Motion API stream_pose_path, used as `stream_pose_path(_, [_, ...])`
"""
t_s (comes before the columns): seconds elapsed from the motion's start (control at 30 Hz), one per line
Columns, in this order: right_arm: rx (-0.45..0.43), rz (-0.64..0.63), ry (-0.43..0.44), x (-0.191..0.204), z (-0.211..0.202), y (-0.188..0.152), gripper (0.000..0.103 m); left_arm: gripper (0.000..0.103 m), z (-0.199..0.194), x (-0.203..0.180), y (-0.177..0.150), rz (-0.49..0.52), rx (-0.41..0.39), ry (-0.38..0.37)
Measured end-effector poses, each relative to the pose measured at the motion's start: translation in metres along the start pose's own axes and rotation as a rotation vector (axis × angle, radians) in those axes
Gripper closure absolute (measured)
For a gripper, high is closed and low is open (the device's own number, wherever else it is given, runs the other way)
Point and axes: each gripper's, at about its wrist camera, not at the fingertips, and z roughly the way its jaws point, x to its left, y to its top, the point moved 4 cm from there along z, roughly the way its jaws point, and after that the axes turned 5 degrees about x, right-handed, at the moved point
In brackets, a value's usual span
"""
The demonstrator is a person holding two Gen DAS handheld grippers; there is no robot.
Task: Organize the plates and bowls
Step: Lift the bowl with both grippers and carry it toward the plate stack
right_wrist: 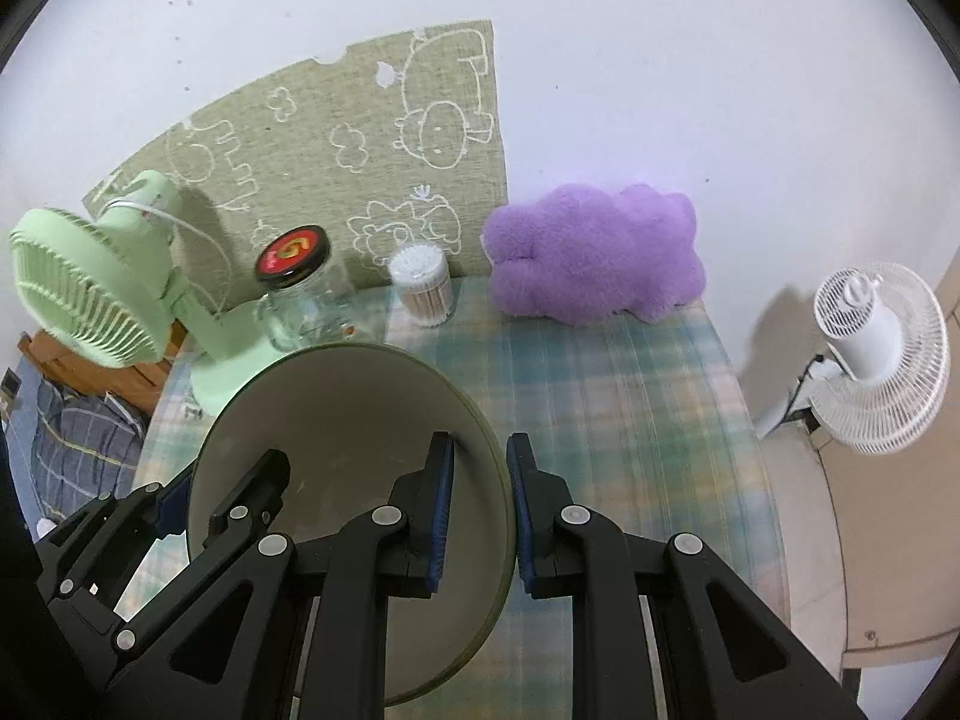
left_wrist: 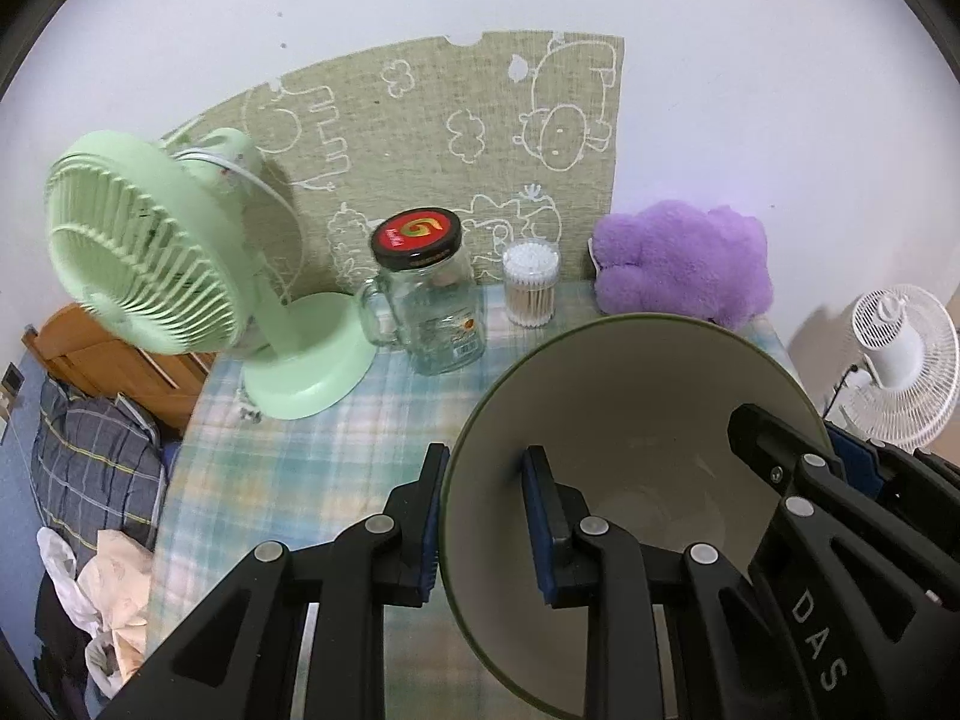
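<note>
Nearest: left gripper (left_wrist: 486, 516) clamped on left rim of bowl (left_wrist: 636, 432), one pad inside, one outside. Right gripper (right_wrist: 480, 510) clamped likewise on bowl's right rim. Bowl, cream inside with dark green edge, held tilted between both grippers above plaid tablecloth (right_wrist: 600, 396). Farther, left: pale green desk fan (left_wrist: 156, 252). Beside fan: glass jar (left_wrist: 432, 300) with black-and-red lid. Right of jar: tub of cotton swabs (left_wrist: 531, 285). Far right: purple plush (right_wrist: 594, 252) against white wall. Off table, right: white standing fan (right_wrist: 876, 354).
</note>
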Motion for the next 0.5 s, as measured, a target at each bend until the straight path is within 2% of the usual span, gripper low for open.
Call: stream_pose_path(0.5, [-0.026, 0.022, -0.033, 0.053, -0.07, -0.076, 0.081, 0.08, -0.064, 0.051, -0.067, 0.027, -0.011, -0.055])
